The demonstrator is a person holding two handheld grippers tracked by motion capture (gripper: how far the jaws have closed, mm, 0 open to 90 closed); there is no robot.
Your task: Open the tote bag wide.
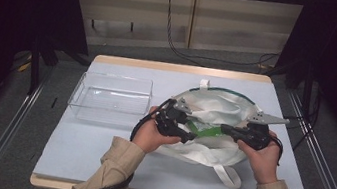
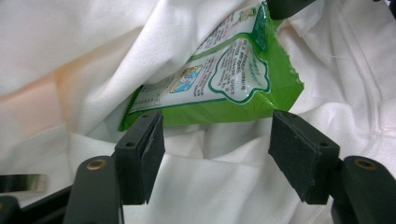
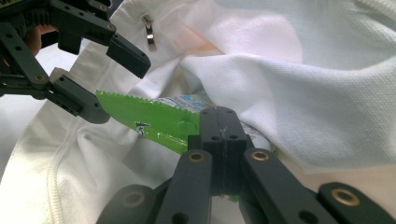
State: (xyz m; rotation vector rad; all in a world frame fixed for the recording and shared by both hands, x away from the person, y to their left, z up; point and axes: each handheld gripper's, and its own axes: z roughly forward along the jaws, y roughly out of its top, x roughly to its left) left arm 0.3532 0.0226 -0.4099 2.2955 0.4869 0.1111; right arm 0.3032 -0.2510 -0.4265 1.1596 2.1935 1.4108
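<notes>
Packet handover at the bag mouth

My right tool pinches the green packet at its end, jaws pressed together on the film; my left tool stands spread just below the packet's lower edge, touching nothing. The packet lies half out of the white bag on the desk. I should draw it out level, clear of the cloth folds. Label print is too small to read.
</notes>
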